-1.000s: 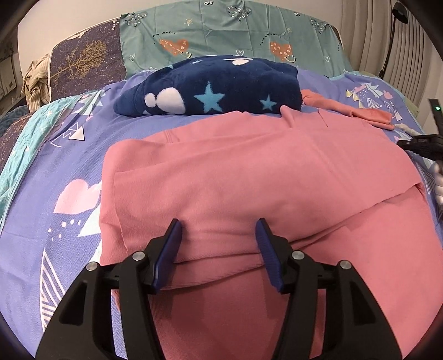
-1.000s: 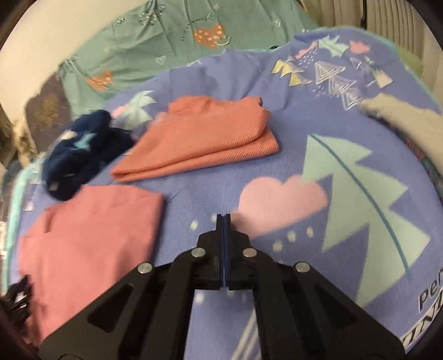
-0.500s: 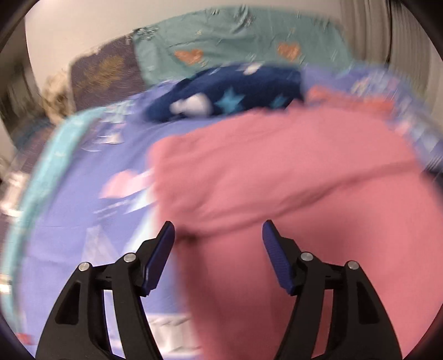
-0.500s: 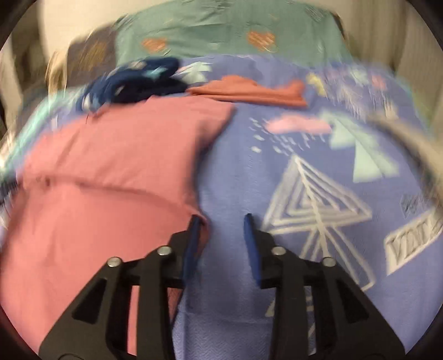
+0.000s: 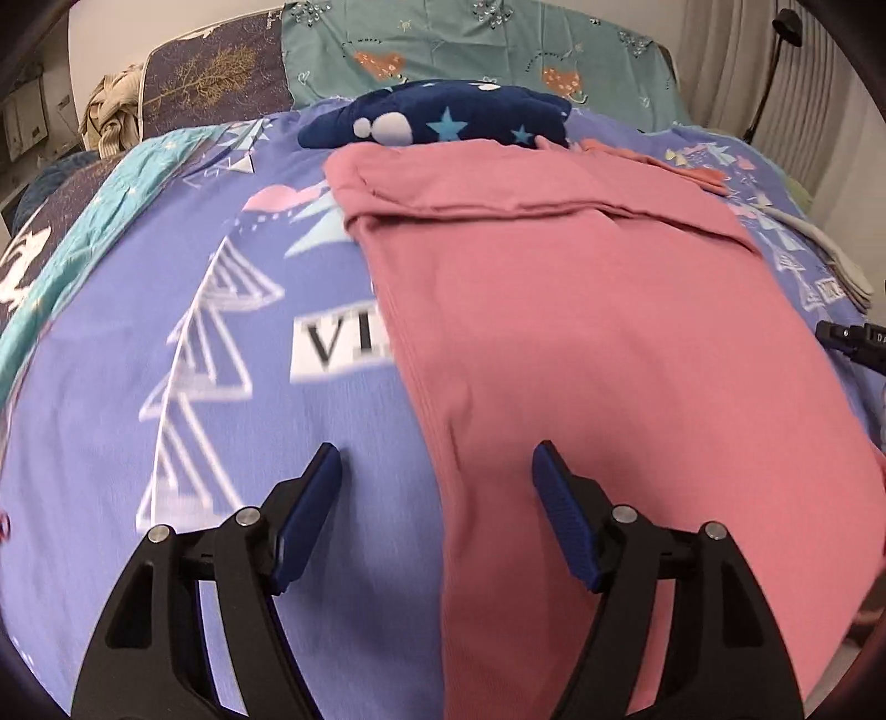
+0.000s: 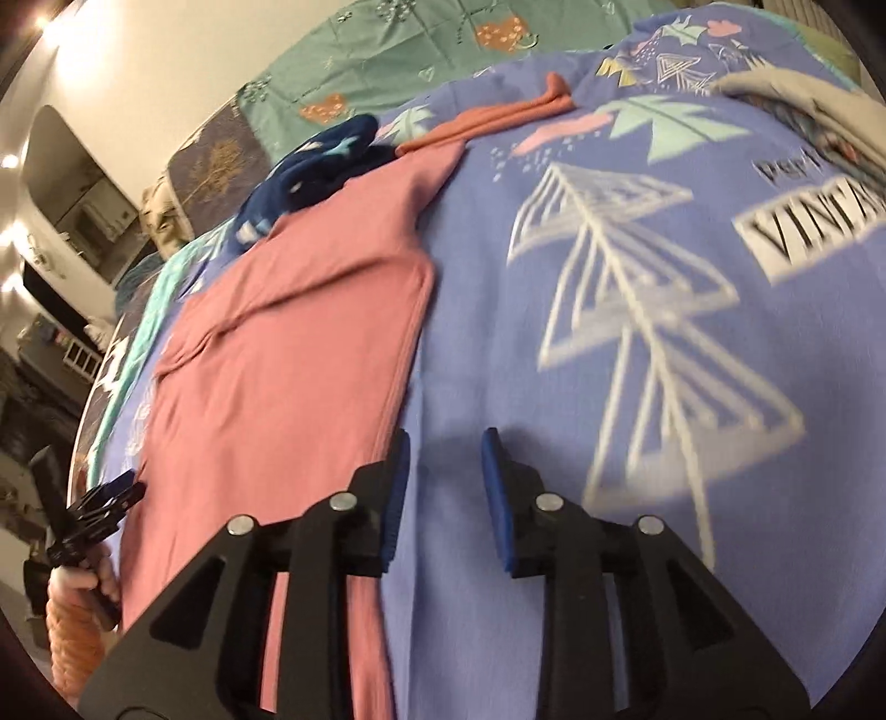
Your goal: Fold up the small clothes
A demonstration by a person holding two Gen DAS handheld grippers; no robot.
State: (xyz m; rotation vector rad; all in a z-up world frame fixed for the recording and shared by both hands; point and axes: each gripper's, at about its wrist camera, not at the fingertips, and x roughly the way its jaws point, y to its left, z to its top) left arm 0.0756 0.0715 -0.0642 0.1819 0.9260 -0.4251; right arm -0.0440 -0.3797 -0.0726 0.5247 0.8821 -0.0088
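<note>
A pink garment [image 5: 581, 332] lies flat on a purple patterned bedspread [image 5: 166, 343]. The left gripper [image 5: 437, 487], jaws opening and empty, straddles its left edge. The right gripper [image 6: 443, 471], partly open and empty, hovers beside its right edge.

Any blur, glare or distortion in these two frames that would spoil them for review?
Left wrist view: mild motion smear on the bedspread print, the pink garment readable, strong fisheye bulge. Right wrist view: bedspread print smeared, ceiling lights flare at upper left, shadow under the fingers. Both usable.
</note>
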